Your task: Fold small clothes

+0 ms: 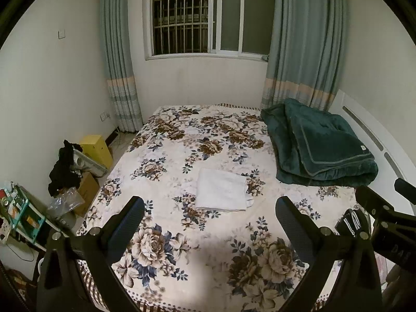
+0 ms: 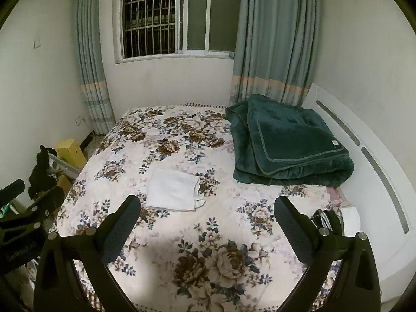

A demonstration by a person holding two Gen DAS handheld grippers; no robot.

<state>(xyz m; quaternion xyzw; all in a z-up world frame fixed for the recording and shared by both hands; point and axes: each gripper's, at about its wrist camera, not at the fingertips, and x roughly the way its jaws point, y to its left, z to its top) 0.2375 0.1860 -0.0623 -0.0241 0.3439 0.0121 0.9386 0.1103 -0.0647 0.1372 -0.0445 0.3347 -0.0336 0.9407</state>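
Jaws spread wide on both tools, nothing held between either pair. Left gripper [image 1: 209, 209] raised over the near end of the bed [image 1: 166, 257], fingers filling the lower corners of its frame; right gripper [image 2: 207, 209] likewise raised and well short of any cloth. Lying flat on the floral bedspread, a white folded cloth [image 1: 221, 193], just above the middle of the left view and left of centre in the right view [image 2: 171, 193]. Looks already folded into a neat rectangle, though with a small loose bit poking out at its lower right corner (a strap or hem, too small to tell). Further back, toward the right of both frames, a bulky dark green blanket [image 1: 322, 143], well apart from the cloth. At the left edge, beside the bed, a heap of clutter with a black garment [image 1: 65, 169] draped on top and a yellow box [image 1: 96, 148] behind it.

Judged risks from here: pinching the bedspread along with the cloth, since both are soft and pale and lie flush together; grabbing only the top layer and so pulling the fold open; dragging rather than lifting, and skewing the rectangle; catching that loose corner and undoing the tidy edge.
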